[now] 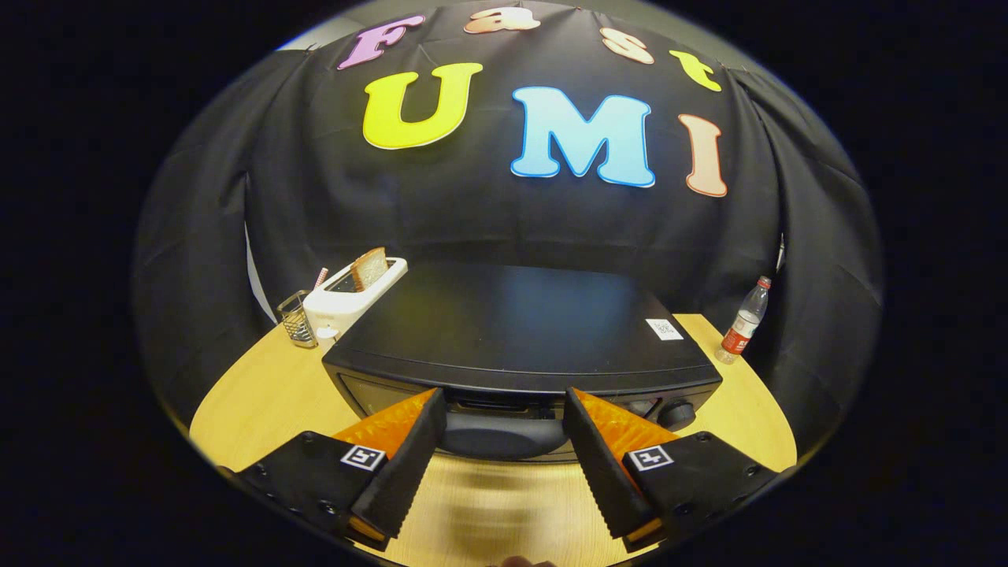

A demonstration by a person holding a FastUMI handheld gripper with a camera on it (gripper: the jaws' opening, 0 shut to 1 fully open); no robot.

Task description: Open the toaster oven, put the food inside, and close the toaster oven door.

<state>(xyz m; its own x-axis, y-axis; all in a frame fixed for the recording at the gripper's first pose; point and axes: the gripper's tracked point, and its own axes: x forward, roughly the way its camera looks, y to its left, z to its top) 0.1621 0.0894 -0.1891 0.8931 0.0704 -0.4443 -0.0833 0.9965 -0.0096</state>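
Door of the toaster oven looks closed, its dark rounded handle sitting just ahead of the gripper and between the two fingertips, at 12 o'clock from them. Fingers spread wide, released, nothing pressed between them; whether either tip touches the handle or oven front I cannot tell. Judgement: task at its very start, with the opening step in hand and not yet done; loading the food and closing the door are left. Likely food is the slice of bread standing upright in the slot of a white toaster, just beside the oven's far left corner, at about 10 o'clock from the fingers. Small wire holder sits touching or just beside the toaster's left end. Knob on the oven front, at 2 o'clock, just beyond the right finger. White sticker on the oven's flat black top. Surface: pale wood table, smooth, bare in front of the oven. Plastic bottle with red label stands upright at the table's far right edge, well apart from the oven. Black cloth wall closes in the booth behind everything.
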